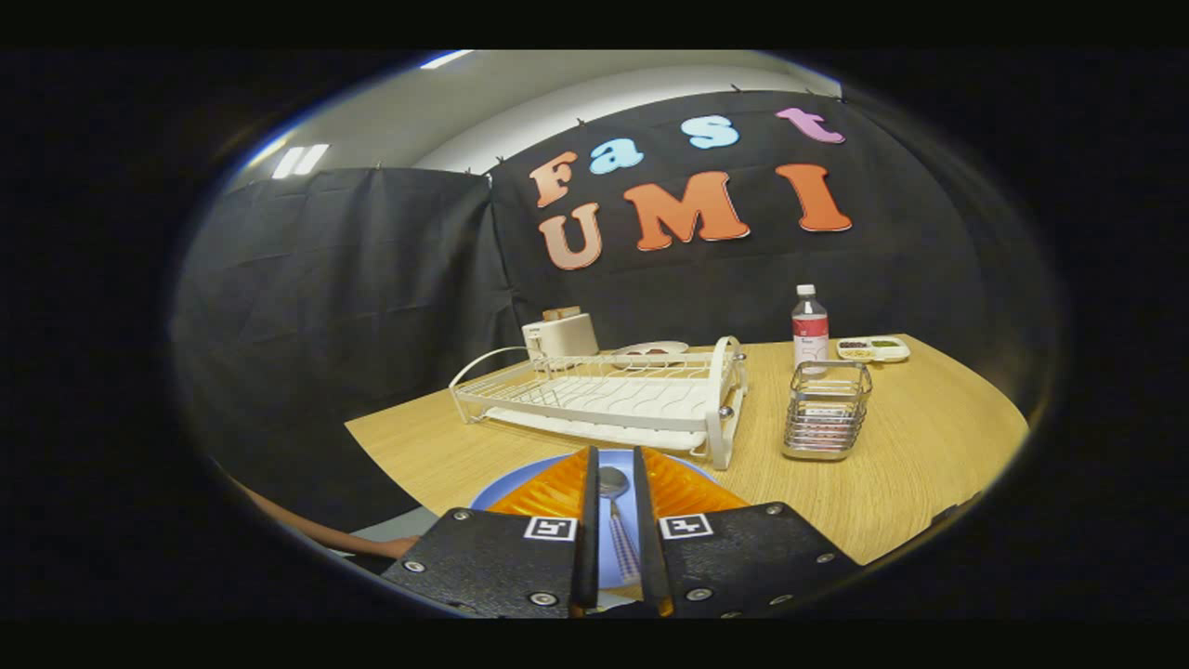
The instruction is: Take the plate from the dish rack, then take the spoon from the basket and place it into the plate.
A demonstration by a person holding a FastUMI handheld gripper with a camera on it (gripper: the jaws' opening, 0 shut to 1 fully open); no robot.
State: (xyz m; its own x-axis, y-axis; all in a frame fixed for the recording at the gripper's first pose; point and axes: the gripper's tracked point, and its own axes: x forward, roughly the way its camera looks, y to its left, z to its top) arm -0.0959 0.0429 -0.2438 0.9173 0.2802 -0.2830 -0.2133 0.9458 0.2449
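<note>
Wooden table (pixel 910 465), black cloth walls. Your gripper (pixel 613 465) narrowly parted around one spoon (pixel 615 506) over one plate (pixel 520 485); grasp unclear. Beyond: one rack (pixel 613 395), one basket (pixel 827 411), one bottle (pixel 809 327).

The hand-held gripper (pixel 613 465) hangs low over a blue plate (pixel 506 491) on the wooden counter (pixel 929 446), its fingers (pixel 587 483) set narrowly apart with a metal spoon (pixel 615 506) lying in the gap; whether they press on it I cannot tell. Beyond stands an empty white dish rack (pixel 613 395), a wire basket (pixel 827 409) beside it, then a bottle (pixel 809 327), a small tray (pixel 873 348) and a toaster (pixel 560 333).
</note>
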